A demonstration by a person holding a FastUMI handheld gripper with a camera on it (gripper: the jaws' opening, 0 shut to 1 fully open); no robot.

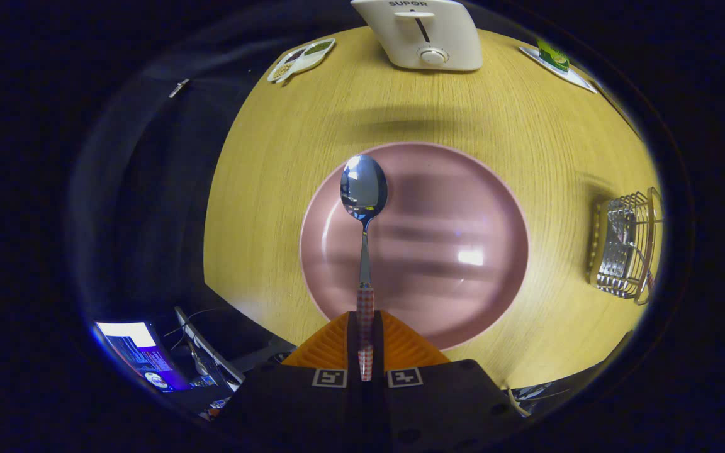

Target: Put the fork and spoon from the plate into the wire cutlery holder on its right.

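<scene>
My gripper [365,324] is shut on the spoon [364,214], with both fingers pressing on its red-and-white checked handle. The metal bowl of the spoon points straight ahead and hangs above the pink plate [463,207], which lies on the wooden table below with nothing on its visible surface. The wire cutlery holder [628,245] stands on the table to the right of the plate, well off to the side of my fingers. A thin handle leans inside it.
A white toaster [424,34] stands at the far side of the table [262,207] beyond the plate. A small divided dish [303,60] lies at the far left, a green item on a white tray [557,63] at the far right. The table's left edge drops to a dark floor with a lit screen [139,349].
</scene>
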